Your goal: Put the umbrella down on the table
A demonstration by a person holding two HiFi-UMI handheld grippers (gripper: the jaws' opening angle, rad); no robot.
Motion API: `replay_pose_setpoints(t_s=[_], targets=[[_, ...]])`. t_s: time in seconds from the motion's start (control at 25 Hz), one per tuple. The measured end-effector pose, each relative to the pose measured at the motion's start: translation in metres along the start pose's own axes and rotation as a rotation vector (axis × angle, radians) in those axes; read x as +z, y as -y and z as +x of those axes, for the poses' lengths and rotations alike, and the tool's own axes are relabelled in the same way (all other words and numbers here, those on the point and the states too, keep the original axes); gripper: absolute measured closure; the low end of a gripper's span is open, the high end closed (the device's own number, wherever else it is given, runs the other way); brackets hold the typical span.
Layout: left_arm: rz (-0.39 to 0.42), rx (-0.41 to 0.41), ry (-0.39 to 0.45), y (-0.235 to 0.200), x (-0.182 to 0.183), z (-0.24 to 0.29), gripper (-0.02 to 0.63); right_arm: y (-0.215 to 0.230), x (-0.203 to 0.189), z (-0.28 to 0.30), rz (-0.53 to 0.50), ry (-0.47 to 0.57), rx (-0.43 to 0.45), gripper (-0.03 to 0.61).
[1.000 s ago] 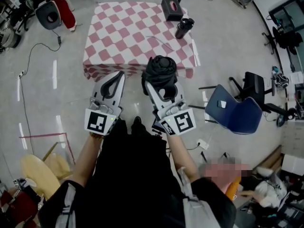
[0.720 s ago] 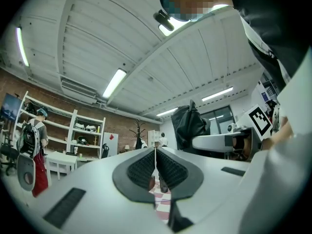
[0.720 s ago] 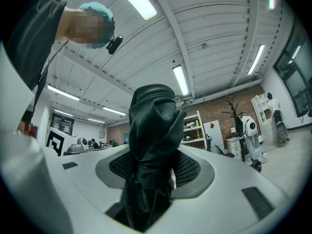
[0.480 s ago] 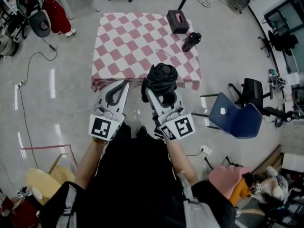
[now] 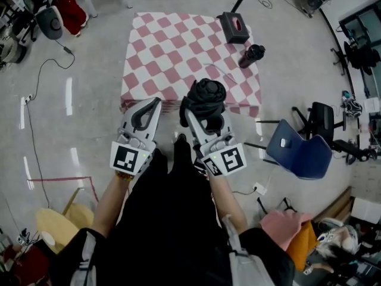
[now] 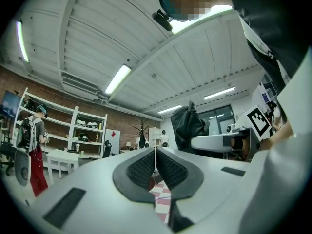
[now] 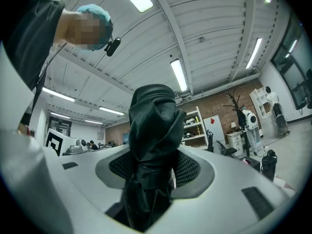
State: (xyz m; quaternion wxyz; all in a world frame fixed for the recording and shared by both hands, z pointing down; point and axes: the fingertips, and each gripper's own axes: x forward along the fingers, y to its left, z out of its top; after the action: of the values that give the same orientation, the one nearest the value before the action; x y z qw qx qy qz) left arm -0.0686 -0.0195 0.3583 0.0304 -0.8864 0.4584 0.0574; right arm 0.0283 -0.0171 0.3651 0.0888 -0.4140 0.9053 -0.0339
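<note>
Right tool (image 5: 207, 113): jaws spread wide round the folded black umbrella (image 5: 205, 94), pads pressed on its bunched fabric, as the right gripper view confirms (image 7: 153, 121). The bundle stands upright out of the jaws. Left tool (image 5: 152, 104), at 9 o'clock of the right one: jaws together, nothing between them. It plays no part in the carry. Umbrella is in the air, not on the desk (image 5: 172, 52); seen from the head view its top overlaps the near edge of the checked cloth, with the desk's surface at 12 o'clock. A dark box (image 5: 234, 27) and a dark bottle (image 5: 252, 55) stand on the desk at about 1 o'clock of the umbrella. A blue chair (image 5: 297, 154) is on the floor at 4 o'clock. Change over the last second: the desk's near edge and the chair both sit lower in the head view, so the person has stepped forward with both tools carried level. The grip and the tools' pose match the earlier frames. Judgement: approach phase nearly done; reaching out over the cloth, lowering and releasing are all not yet done.
</note>
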Motion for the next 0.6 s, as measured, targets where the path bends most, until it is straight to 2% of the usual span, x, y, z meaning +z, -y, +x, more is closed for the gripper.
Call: replay_pose_setpoints(t_s=[0.36,0.48,0.6], targets=[[0.016,0.063,-0.055,-0.014,-0.02,0.063,0.597,0.066,-0.007,0.024,0.053,0.013,0.034,0.362],[0.041,0.072,-0.085,-0.01,-0.023,0.09,0.597,0.095,-0.001,0.026,0.055,0.018,0.042,0.362],[0.04,0.068,-0.079,0.001,-0.026,0.116,0.597,0.12,0.004,0.025,0.078,0.019,0.056,0.362]])
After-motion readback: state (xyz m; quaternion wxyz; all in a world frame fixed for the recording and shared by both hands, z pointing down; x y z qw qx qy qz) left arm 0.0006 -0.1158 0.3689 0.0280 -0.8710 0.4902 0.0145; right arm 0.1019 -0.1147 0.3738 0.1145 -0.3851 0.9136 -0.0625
